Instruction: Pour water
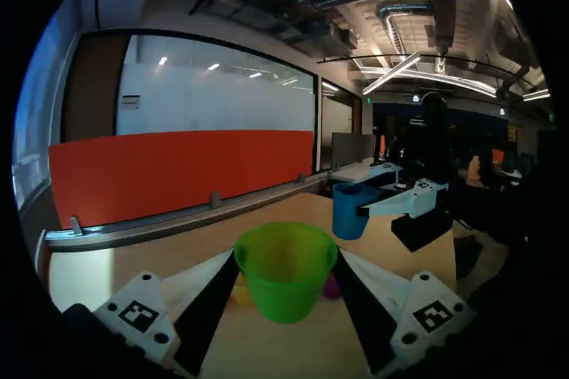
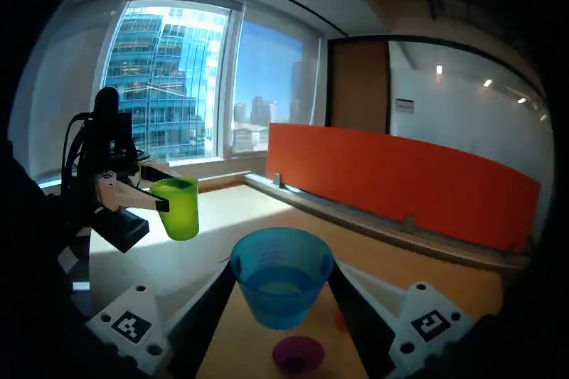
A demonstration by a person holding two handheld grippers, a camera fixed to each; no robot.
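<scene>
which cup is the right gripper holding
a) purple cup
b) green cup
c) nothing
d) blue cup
d: in the right gripper view the blue cup sits clamped between the fingers of the right gripper, lifted above the table, while the green cup is in the left gripper.

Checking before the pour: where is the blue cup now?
In the right gripper view, the blue cup sits centre, held by the right gripper above a small purple cup.
</scene>
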